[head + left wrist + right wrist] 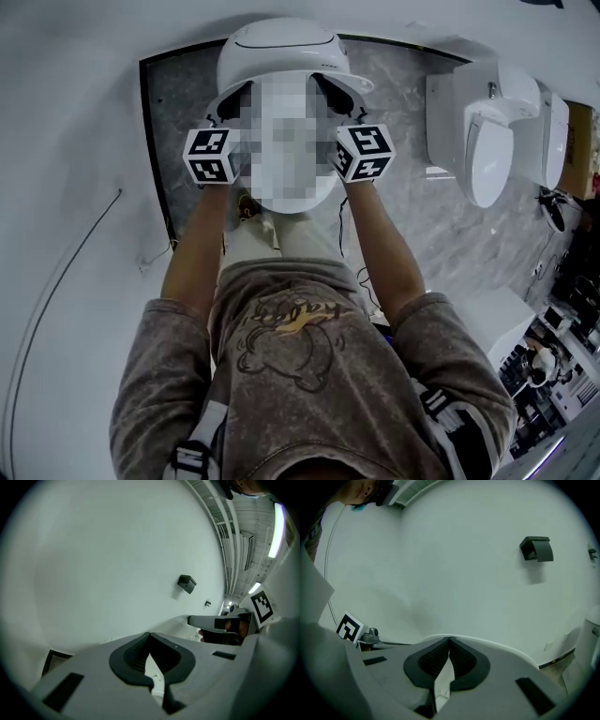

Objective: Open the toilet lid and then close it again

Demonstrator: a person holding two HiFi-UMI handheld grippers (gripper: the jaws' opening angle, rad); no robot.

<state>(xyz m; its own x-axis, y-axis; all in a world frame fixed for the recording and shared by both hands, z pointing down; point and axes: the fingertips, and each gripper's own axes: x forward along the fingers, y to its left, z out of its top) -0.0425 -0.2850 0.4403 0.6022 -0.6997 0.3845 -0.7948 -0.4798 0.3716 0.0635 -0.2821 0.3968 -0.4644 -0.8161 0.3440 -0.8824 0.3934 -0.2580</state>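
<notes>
In the head view the white toilet lid (281, 47) stands partly raised over the toilet, and a mosaic patch covers the bowl. My left gripper (223, 114) is at the lid's left rim and my right gripper (349, 111) at its right rim. The marker cubes sit just behind them. In the left gripper view the left gripper (150, 634) has its pads meeting at the tips, with only a white sliver showing lower down. The right gripper (449, 639) looks the same, with the lid's curved white rim (501, 646) just past its tips. Both are shut, with nothing seen held.
A second white toilet (492, 141) is mounted at the right. A dark frame (155, 141) borders the grey floor panel around the toilet. A thin cable (56, 291) runs over the white floor at left. A black box (536, 548) hangs on the white wall ahead.
</notes>
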